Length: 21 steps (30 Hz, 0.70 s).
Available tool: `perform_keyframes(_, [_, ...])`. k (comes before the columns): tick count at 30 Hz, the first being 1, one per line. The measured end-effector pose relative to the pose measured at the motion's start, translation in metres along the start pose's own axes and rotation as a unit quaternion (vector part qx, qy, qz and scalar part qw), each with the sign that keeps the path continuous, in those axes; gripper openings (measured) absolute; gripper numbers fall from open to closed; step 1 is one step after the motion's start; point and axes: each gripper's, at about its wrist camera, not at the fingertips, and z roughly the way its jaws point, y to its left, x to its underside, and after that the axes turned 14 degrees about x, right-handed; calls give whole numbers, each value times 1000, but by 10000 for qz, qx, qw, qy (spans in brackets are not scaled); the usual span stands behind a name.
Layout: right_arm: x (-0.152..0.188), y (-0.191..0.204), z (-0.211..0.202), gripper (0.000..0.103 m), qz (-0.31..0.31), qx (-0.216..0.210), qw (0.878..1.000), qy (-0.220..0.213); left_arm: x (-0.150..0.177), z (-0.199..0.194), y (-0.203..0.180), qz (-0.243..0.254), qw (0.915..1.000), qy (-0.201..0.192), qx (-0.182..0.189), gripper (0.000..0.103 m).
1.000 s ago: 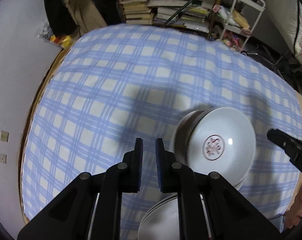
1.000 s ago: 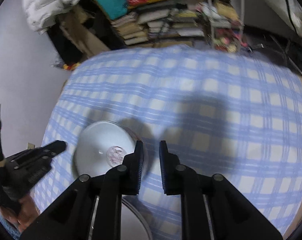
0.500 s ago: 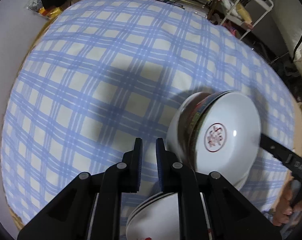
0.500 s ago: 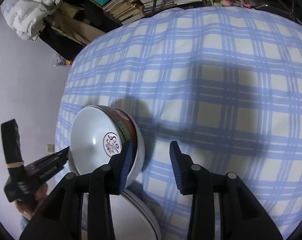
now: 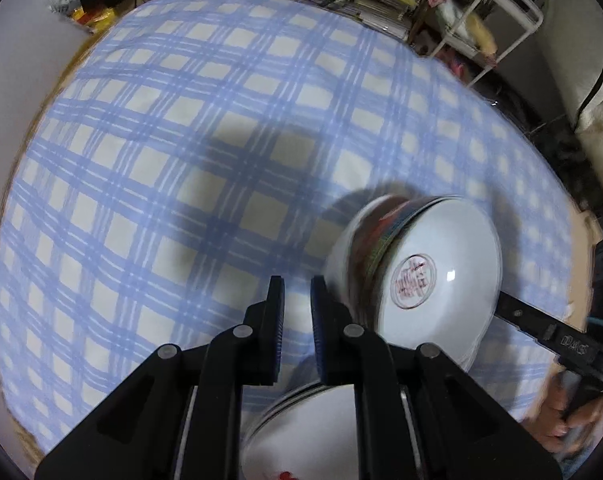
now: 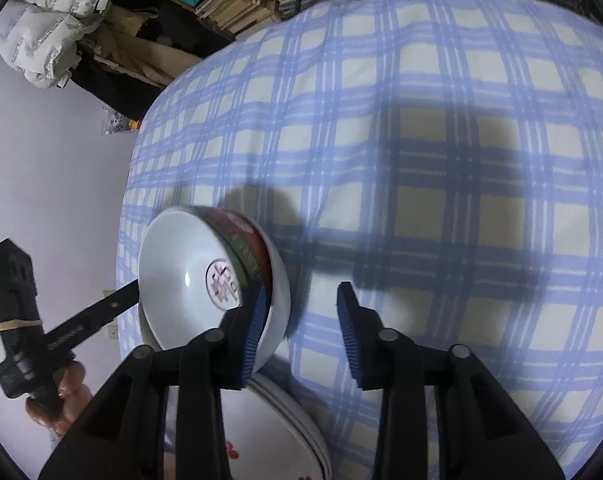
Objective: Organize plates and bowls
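Stacked bowls sit just left of the spread right tool.

1. A blue-and-cream checked cloth covers the table.
2. Stacked books crowd the far shelves.
3. A white wire rack stands far right.
4. White padded bags lie far left.

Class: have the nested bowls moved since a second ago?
Yes: the nested bowls have tipped up from the tablecloth, mouths facing left in the right wrist view.
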Motion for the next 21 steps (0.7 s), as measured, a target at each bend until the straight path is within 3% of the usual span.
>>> perform_keyframes(5, [5,10,1,4,-197,299,9994,-10,2,20,8,-135,9992,224,-293,13])
perform_keyframes(7, [6,11,4,4,-157,453,9988,10,3,21,13,-228,9994,227,-90,13])
perform_keyframes(12, [5,8,1,4,-101,243,9997,12,4,-3,16,-157,9995,-165,236,13])
perform_keyframes(17, [4,8,-1,5,-83,163,9998,22,-5,-36,19,-297,9920,-574,1086,13])
perform_keyframes(19, [5,8,1,5,-48,124,9999,37,-6,-40,18,-320,9893,-552,1312,13])
perform_keyframes(21, [4,8,1,5,-24,110,9999,48,-7,-39,10,-238,9906,-470,1263,13])
